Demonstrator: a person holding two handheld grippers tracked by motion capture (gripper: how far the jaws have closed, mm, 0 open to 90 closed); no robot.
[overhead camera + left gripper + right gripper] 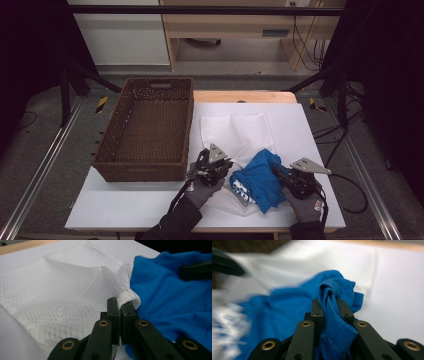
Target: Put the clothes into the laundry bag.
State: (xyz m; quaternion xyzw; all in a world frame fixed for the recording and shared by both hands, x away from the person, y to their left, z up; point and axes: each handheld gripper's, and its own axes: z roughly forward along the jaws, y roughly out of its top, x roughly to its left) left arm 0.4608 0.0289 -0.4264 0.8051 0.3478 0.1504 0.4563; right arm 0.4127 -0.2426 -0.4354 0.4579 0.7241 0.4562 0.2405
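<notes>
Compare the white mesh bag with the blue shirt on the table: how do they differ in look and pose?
The mesh bag is white netting; the shirt is solid blue cloth with white print. The bag lies mostly flat and spread on the table; the shirt sits bunched in a heap, partly over the bag. The left tool pinches the bag's edge; the right tool grips a fold of the shirt. Both are soft fabric.

I'm seeing a bright blue shirt (260, 177) with white print, lying on a white mesh bag (240, 131) with a fine net pattern. The basket (145, 127) is showing dark brown weave. The table (300, 130) is looking plain white, with black grippers and grey gloves.
</notes>
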